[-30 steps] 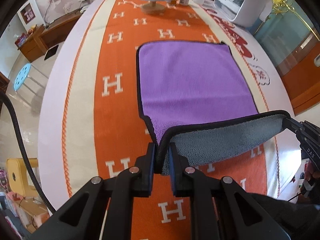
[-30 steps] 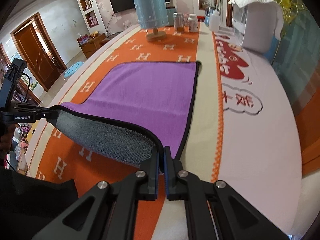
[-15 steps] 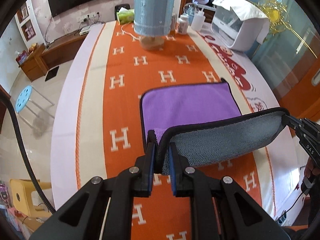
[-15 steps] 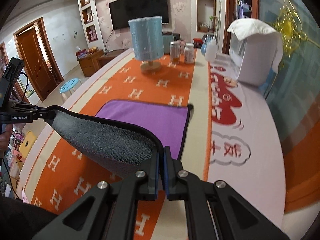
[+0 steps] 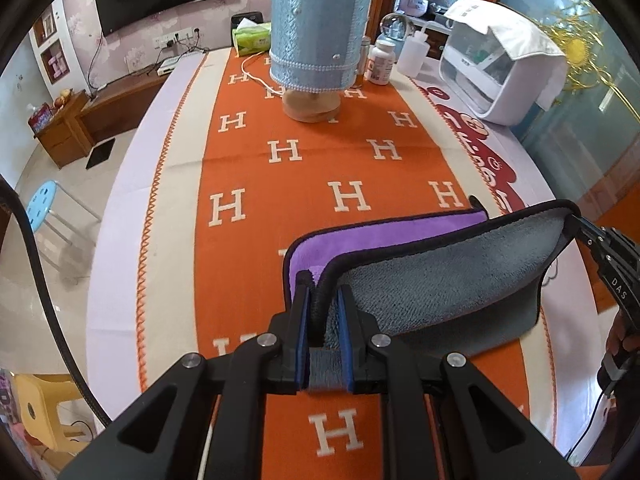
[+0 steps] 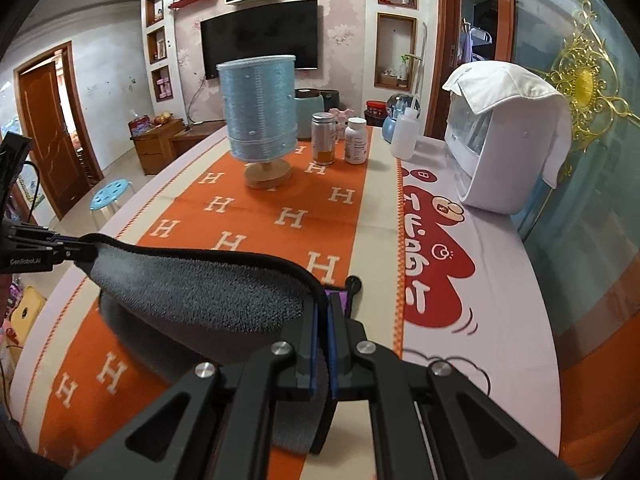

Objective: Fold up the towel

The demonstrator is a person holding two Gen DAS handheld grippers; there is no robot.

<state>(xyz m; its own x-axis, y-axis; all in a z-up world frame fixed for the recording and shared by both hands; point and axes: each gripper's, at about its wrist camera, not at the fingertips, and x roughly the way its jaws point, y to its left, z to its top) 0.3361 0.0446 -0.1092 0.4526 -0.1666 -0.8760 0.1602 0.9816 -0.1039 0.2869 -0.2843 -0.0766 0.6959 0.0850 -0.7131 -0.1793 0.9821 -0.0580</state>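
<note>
The towel (image 5: 448,284) is purple on one face, grey on the other, with a black hem. My left gripper (image 5: 323,300) is shut on its near left corner. My right gripper (image 6: 323,312) is shut on its near right corner, and it also shows in the left wrist view (image 5: 576,220). The held edge is lifted and stretched between both grippers, arched over the rest of the towel, grey side up (image 6: 200,288). Only a strip of the purple face (image 5: 400,236) shows beyond it. The left gripper shows at the left edge of the right wrist view (image 6: 86,252).
The table carries an orange runner with white H letters (image 5: 320,152). Beyond the towel stand a blue lamp on a wooden base (image 5: 316,40), bottles (image 6: 340,140), a tissue box (image 5: 252,38) and a white appliance under a cloth (image 6: 504,140). A blue stool (image 5: 40,200) stands left.
Both grippers have carried the lifted near edge forward over the towel, towards the lamp. Much less of the purple face shows now. Both grips are unchanged.
</note>
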